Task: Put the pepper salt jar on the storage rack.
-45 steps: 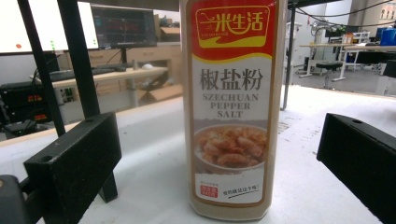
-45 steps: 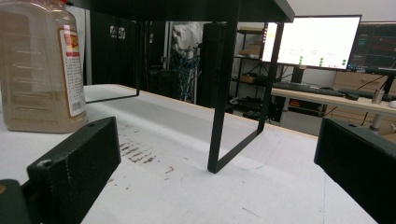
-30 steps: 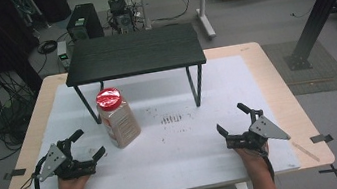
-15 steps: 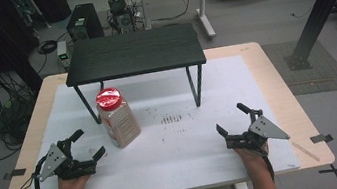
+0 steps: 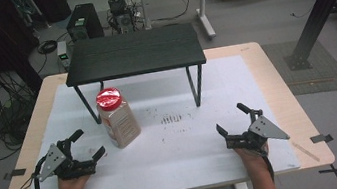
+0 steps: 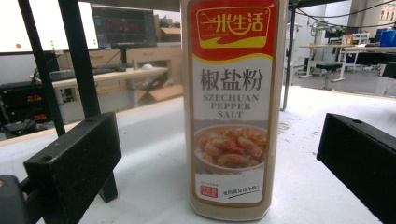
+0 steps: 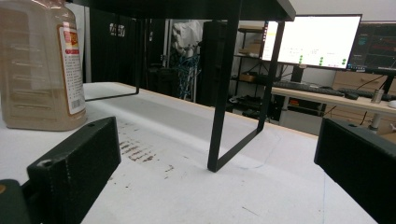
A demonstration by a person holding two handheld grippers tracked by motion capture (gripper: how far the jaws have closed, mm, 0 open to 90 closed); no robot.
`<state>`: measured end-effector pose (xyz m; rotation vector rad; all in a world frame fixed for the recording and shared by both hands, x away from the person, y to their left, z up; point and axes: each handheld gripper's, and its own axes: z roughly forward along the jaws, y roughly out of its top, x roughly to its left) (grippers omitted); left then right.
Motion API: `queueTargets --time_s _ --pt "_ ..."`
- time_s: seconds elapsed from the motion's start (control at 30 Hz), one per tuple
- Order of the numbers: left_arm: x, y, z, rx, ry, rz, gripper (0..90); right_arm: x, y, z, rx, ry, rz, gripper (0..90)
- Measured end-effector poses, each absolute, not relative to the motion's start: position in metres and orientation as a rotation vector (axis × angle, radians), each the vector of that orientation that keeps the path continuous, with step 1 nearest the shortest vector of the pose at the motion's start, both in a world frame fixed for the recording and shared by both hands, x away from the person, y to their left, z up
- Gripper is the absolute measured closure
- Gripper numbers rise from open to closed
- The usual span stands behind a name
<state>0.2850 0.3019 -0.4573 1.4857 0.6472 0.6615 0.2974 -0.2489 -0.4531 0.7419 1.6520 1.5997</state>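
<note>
A tan jar of Szechuan pepper salt (image 5: 117,118) with a red lid stands upright on the white mat, beside the front left leg of a small black shelf table (image 5: 134,53). In the left gripper view the jar (image 6: 232,112) rises straight ahead between the two jaws. My left gripper (image 5: 87,144) rests open at the mat's near left, a short way left of the jar. At the near right my right gripper (image 5: 231,119) is open too, with nothing between its jaws. The jar (image 7: 41,65) stands at the far left of the right gripper view.
The shelf table's black legs (image 7: 219,93) stand on the mat behind the jar. Dark scuff marks (image 5: 174,119) stain the mat's middle. A wooden table edge (image 5: 287,92) frames the mat. Desks, cables and monitors lie beyond.
</note>
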Motion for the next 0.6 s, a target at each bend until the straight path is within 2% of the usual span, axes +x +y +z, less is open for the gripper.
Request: queueTargets --time_s 0.6 --pt "0.285 0.3021 -0.4573 1.485 0.647 0.66 0.2 0.2973 -0.2491 -0.4531 0.744 1.649 1.601 0.2"
